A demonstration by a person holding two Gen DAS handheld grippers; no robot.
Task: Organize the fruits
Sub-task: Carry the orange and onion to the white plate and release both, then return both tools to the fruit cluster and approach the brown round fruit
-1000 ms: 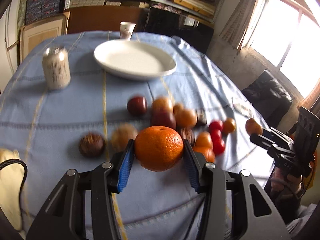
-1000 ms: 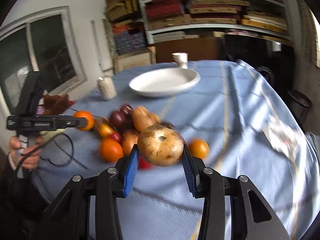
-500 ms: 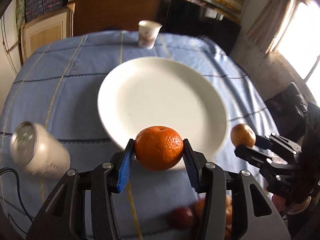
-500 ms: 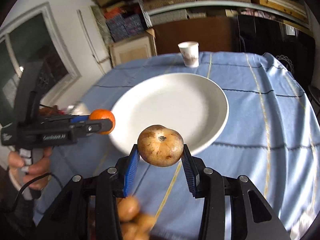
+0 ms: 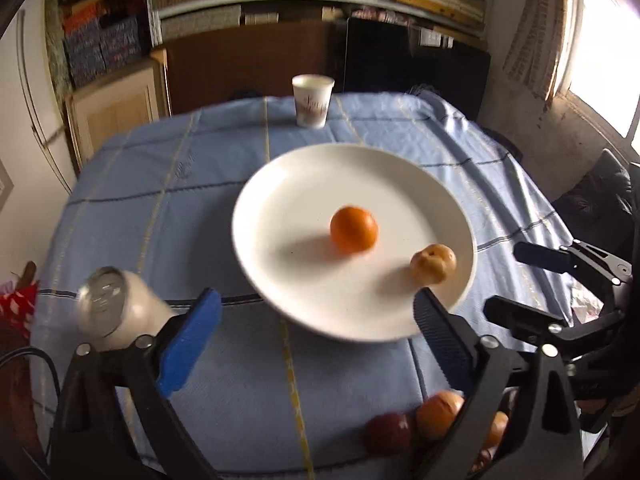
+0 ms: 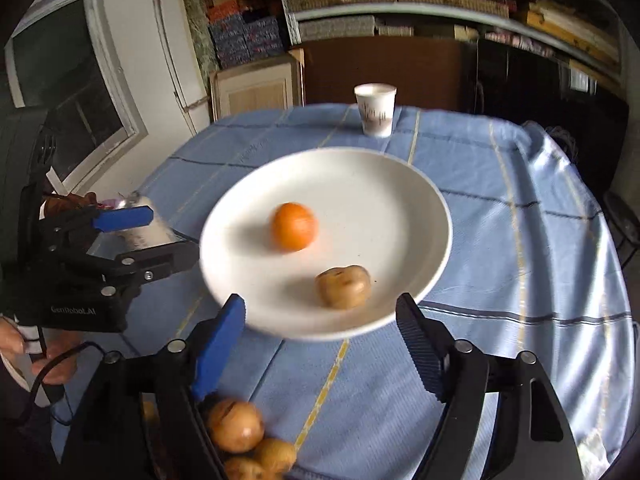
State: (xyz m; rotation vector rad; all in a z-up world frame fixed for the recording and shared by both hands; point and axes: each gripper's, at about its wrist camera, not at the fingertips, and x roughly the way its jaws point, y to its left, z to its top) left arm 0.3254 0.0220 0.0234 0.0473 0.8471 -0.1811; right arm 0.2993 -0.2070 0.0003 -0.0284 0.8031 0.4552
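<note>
The table point(image 5: 224, 380), under a blue checked cloth, carries everything, and the white plate point(image 5: 280, 196) on it lies just ahead of both sets of jaws, its near rim almost between the tips of each. The left gripper point(image 5: 316, 320) has just been opening and its jaws now stand wide apart with nothing between them; the right gripper point(image 6: 320, 320) has done the same and is equally empty. On the plate sit two fruits, a little apart: the orange point(image 5: 354, 229) near the middle, ahead of the left jaws and slightly to their right, and the brown fruit point(image 6: 343, 286) close to the near rim, ahead of the right jaws and nearer to them than the orange is. Both are roundish, so neither offers a long axis to line up with. The coming move turns on what lies the other way: the remaining pile of fruit point(image 6: 248, 444) is below and behind the jaw tips, at the near edge of the table, only partly seen under the left finger of the right gripper and, in the left wrist view, under that gripper's right finger. Judging by that, the pile sits between the two hands, and each would have to draw back and dip to reach it. A pale can point(image 5: 116, 308) stands just left of the left jaws, and a paper cup point(image 5: 313, 100) well beyond the plate.
</note>
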